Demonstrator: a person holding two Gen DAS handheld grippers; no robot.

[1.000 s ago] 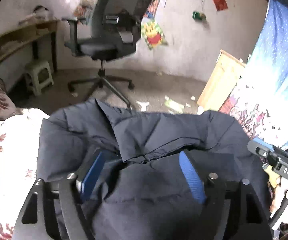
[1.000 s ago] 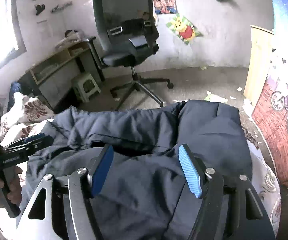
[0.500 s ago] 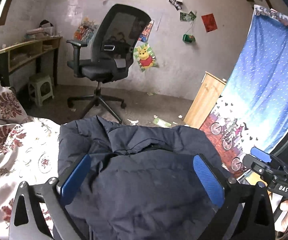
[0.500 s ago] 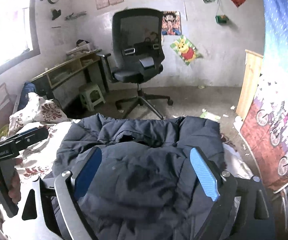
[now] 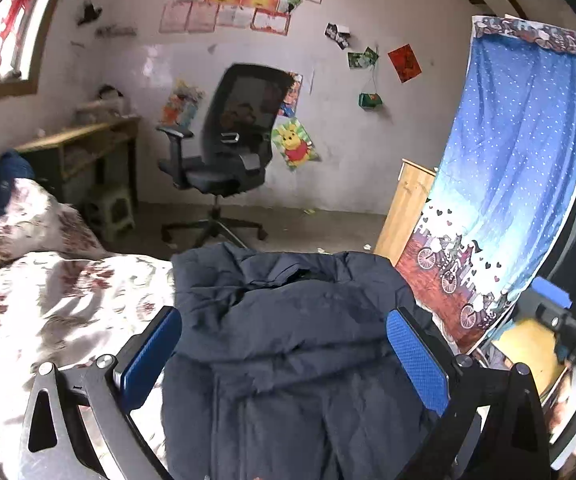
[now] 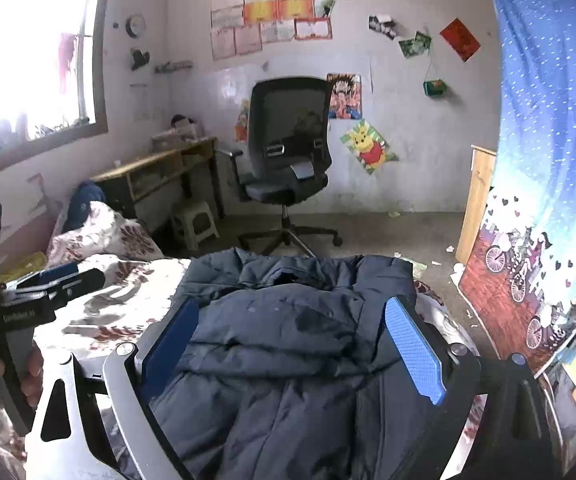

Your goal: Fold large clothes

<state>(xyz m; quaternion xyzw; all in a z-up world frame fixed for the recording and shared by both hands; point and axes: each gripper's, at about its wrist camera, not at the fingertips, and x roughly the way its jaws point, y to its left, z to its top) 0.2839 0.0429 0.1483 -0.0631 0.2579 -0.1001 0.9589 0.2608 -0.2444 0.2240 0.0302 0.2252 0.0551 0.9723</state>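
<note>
The dark jacket (image 5: 288, 344) lies bunched in a partial fold on the floral bed (image 5: 60, 296), both the left tongs (image 5: 284, 354) and right tongs (image 6: 292, 350) gaping empty above it, so each should pinch 1 outer hem corner for an even fold

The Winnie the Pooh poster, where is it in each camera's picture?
Left wrist view: Winnie the Pooh poster sits mid-frame on the back wall, just right of the black office chair.
Right wrist view: poster is right of centre, again right of that chair.
Shared landmark: the office chair.
</note>
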